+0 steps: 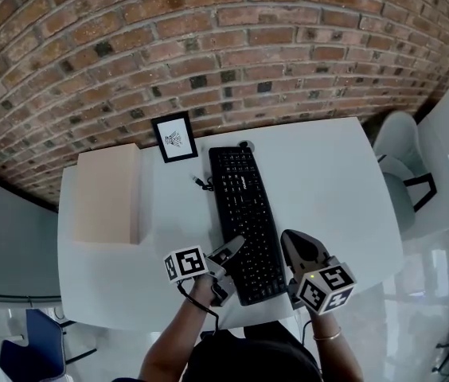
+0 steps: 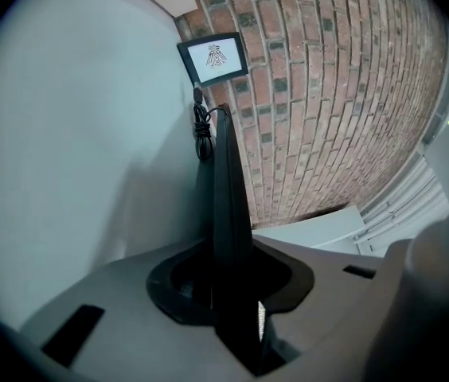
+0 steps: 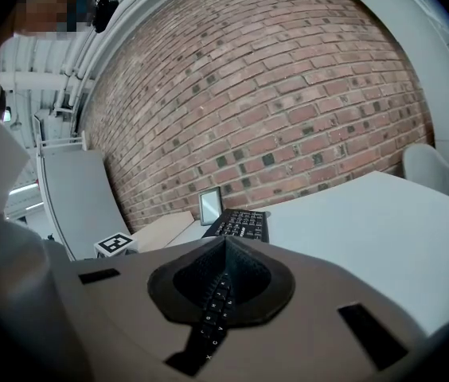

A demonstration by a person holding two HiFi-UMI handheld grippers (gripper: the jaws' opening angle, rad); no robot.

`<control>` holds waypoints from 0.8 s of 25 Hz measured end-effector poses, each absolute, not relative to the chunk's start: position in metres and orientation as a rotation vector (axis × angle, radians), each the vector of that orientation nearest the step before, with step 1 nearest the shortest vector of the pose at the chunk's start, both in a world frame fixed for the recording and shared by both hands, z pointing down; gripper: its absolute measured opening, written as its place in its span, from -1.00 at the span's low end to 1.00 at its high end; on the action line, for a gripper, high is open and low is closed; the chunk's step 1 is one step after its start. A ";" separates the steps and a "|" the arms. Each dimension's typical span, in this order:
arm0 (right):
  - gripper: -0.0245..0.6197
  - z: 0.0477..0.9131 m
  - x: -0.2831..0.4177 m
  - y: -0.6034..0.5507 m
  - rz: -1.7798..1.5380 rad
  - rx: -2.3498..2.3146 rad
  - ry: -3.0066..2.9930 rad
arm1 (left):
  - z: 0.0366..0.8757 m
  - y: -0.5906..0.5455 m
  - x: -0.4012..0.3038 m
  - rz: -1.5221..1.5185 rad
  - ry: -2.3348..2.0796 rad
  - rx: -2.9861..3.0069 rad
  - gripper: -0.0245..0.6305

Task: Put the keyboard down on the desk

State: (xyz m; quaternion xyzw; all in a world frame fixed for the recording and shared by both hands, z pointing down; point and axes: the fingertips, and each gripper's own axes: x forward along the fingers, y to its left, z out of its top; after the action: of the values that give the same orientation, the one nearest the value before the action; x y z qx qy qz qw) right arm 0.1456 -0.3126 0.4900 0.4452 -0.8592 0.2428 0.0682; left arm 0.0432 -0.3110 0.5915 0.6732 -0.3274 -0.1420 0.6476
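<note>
1 keyboard [image 1: 244, 213], black, laid lengthwise on the white bench [image 1: 328, 173], far end toward the brick wall, near end at the bench's front edge. Near-left corner is clamped by L gripper [image 1: 226, 253]; its fingers [image 2: 129, 309] are seen closed on the keyboard's thin edge. Near-right edge is clamped by R gripper [image 1: 288, 245]; its fingers [image 3: 328, 293] are likewise closed on it, w/ key rows running into the slot btwn them. Far end appears to be touching the bench; whether the near end is fully down cannot be told.

Also listed:
- 1 frame [image 1: 174, 138], upright, just beyond the far-left corner.
- 1 cable [image 1: 202, 184], bundled, beside the keyboard's left edge nr the frame.
- 1 box [image 1: 109, 193], beige, well to the left.
- 1 chair [image 1: 404, 173], right of the bench.

Step in hand, as judged: set-down, last stage; keyboard placed or nearly so, not yet let go.

Next move, as judged: near end to be lowered flat if any gap is left. Both sets of fingers to be opened. Grippers to be drawn back toward the person w/o the keyboard being dragged or the cable snagged.
</note>
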 end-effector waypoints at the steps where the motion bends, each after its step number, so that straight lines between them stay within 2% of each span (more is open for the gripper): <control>1: -0.91 0.491 0.145 -0.312 0.735 1.336 -2.588 | 0.593 -0.311 0.043 -0.319 -0.746 1.528 -0.63; 20: -0.91 0.500 0.147 -0.303 0.778 1.305 -2.584 | 0.605 -0.311 0.042 -0.262 -0.831 1.480 -0.59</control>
State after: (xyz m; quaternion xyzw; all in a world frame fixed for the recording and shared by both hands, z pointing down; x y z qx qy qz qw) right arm 0.1466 -0.3031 0.4997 0.4341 -0.8599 0.2587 0.0719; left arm 0.0416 -0.3109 0.6045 0.6524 -0.3662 -0.1156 0.6534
